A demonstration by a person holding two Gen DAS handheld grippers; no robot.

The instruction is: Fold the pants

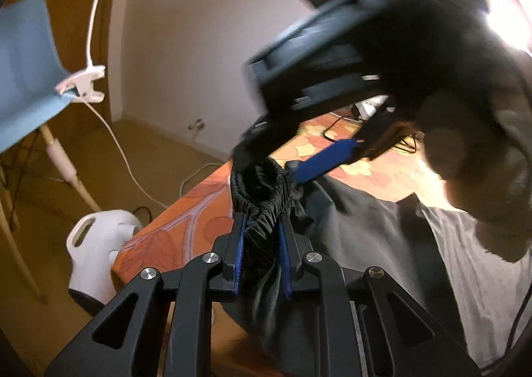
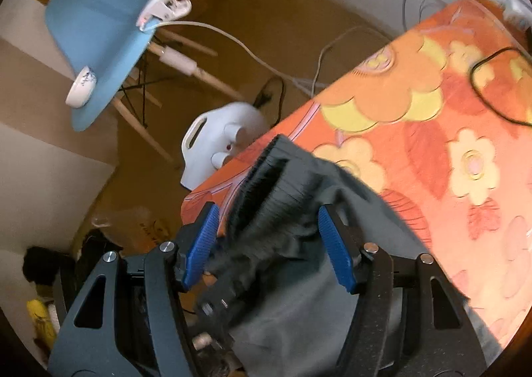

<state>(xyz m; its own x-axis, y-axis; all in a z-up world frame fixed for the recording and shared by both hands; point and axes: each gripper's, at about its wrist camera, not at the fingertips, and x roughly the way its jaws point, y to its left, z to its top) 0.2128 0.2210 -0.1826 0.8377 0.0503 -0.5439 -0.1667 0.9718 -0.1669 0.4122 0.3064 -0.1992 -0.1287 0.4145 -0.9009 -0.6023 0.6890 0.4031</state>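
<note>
Left wrist view, bottom centre: left gripper (image 1: pixel 262 237) clenched on the gathered elastic waistband of the dark grey pants (image 1: pixel 359 230), blue pads pressing the bunched fabric from both sides. Pants fabric hanging below the pads and spreading to the right of the frame, over the orange flowered table cover (image 1: pixel 186 210). Just above the waistband, centre of frame: right gripper (image 1: pixel 292 164), blurred, one blue pad visible touching the waistband's upper right edge. Above it, upper right: a dark gloved hand (image 1: pixel 415 44) holding that gripper. Lower right: a light grey shirt (image 1: pixel 482 260).

Right wrist view, lower centre: right gripper (image 2: pixel 267 247) released, blue pads standing apart, waistband of the pants (image 2: pixel 299 197) lying between them without pad contact visible. Black body of the left gripper (image 2: pixel 226 284) directly beneath the waistband, lower centre. Pants draped toward the bottom right, over the near corner of the table cover (image 2: pixel 432 131).

Further back, centre left: white jug (image 2: pixel 212 147) on the floor beside the table. Upper left: blue chair (image 2: pixel 96 31) with a white clip (image 2: pixel 163 8) on its edge and a small white bowl (image 2: pixel 81 87) on its seat. Upper right: black cable (image 2: pixel 492 91) on the cover.
</note>
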